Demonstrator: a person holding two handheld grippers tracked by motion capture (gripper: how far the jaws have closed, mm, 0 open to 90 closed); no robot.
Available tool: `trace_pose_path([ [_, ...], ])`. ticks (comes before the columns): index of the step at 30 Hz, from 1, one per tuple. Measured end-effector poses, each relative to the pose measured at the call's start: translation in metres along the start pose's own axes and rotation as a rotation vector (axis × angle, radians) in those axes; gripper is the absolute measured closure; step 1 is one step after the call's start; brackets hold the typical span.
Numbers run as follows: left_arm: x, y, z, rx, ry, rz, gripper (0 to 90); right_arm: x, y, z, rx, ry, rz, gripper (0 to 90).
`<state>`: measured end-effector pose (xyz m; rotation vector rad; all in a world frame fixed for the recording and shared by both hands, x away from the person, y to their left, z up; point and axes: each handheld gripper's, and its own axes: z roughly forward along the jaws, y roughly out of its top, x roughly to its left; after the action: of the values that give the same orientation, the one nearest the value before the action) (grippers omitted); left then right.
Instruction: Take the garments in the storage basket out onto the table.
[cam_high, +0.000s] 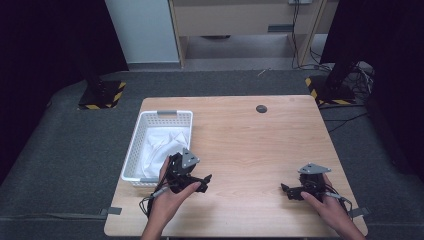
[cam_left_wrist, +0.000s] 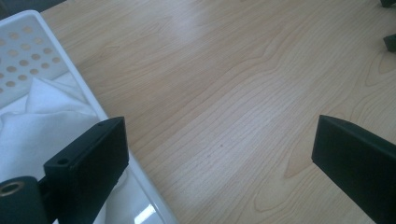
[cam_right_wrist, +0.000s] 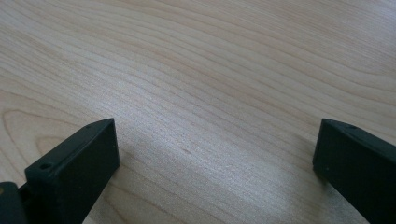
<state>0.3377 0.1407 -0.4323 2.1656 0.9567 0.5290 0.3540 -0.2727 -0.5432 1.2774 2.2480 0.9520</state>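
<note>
Two grippers rest low over the wooden surface (cam_high: 250, 145), each with its jaws spread wide and nothing between them. Your left gripper (cam_high: 200, 183) sits just beside the near right corner of the white basket (cam_high: 131, 150), which stands at the left side of the surface; the white cloth (cam_high: 165, 142) lies bunched inside it, filling most of the floor. In the left gripper view, one jaw overhangs the basket rim (cam_left_wrist: 84, 88) and the cloth (cam_left_wrist: 42, 126), while the other stands over bare wood. Your right gripper (cam_high: 291, 191) lies well apart, near the right front edge, over bare wood.

Points of risk, as judged from this position:
- Reaching for the cloth from here, the jaw above the rim may catch the basket wall, tipping or dragging the light basket toward the surface edge.
- A shallow pinch on loose folds may lift a single layer, so that the cloth slips free.
- Pulling the cloth sideways may snag it on the perforated wall.
- The trailing cable (cam_high: 150, 200) near the front edge may tug your left hand (cam_high: 167, 200).
</note>
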Motion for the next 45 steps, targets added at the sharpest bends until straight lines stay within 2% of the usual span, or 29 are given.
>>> trace_pose_path([
  [12,0.008,-0.001,-0.007,-0.012,0.017,-0.017,3.7,0.000,0.000,0.000,0.000,-0.001,0.001,0.3],
  [24,0.012,-0.004,-0.009,0.004,0.025,-0.014,3.7,0.000,0.000,0.000,0.000,-0.001,0.000,0.3],
  [45,0.024,-0.007,-0.016,0.011,0.043,-0.039,3.9,0.000,0.000,0.000,0.000,0.000,-0.003,0.3],
])
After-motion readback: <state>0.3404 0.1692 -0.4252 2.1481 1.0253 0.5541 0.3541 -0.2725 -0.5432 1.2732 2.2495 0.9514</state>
